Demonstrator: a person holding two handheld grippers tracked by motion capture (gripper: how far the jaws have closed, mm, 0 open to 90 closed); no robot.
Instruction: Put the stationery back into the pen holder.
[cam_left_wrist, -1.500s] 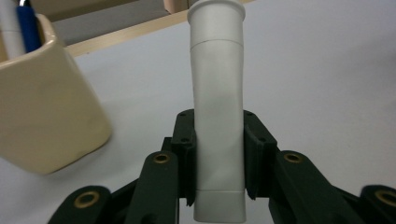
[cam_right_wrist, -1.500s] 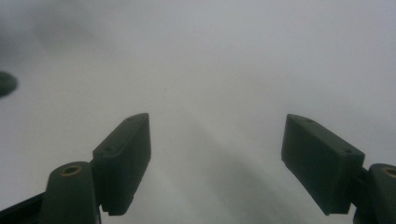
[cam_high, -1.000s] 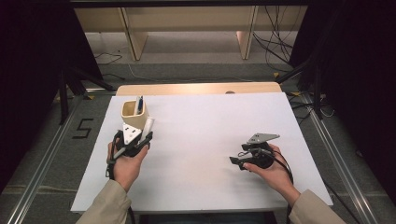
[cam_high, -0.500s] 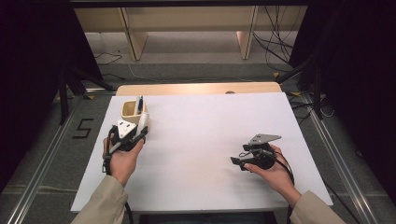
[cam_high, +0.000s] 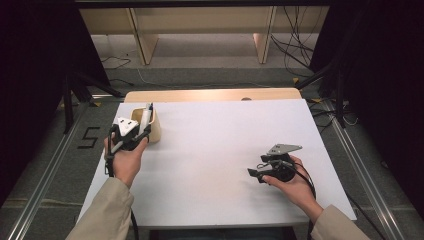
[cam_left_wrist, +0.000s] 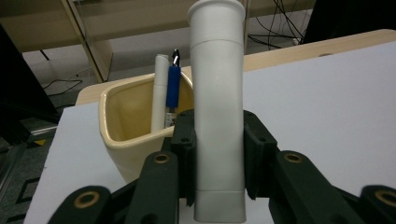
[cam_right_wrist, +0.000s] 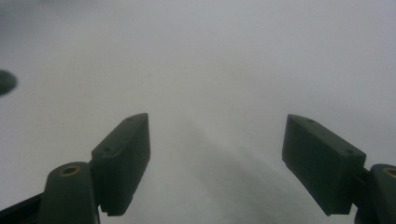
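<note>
White marker (cam_left_wrist: 218, 107) stands upright, clenched between the left gripper's (cam_left_wrist: 219, 149) jaws — just ahead and to its left sits a cream cup (cam_left_wrist: 126, 135) holding a white pen (cam_left_wrist: 159, 93) and a blue one (cam_left_wrist: 173, 86). Right gripper (cam_right_wrist: 215, 158) hangs wide open, empty, over the counter (cam_high: 225, 145).

1. A white sheet (cam_high: 225, 150) covers the table, with the pale wooden table edge (cam_high: 210, 95) showing along the far side.
2. Beyond it stands light wooden furniture (cam_high: 200, 30) on a grey floor (cam_high: 210, 70).
3. Black cables (cam_high: 300, 35) trail at far right.
4. Dark curtains (cam_high: 30, 75) flank both sides.
5. A "5" (cam_high: 89, 137) marks the floor at left.
</note>
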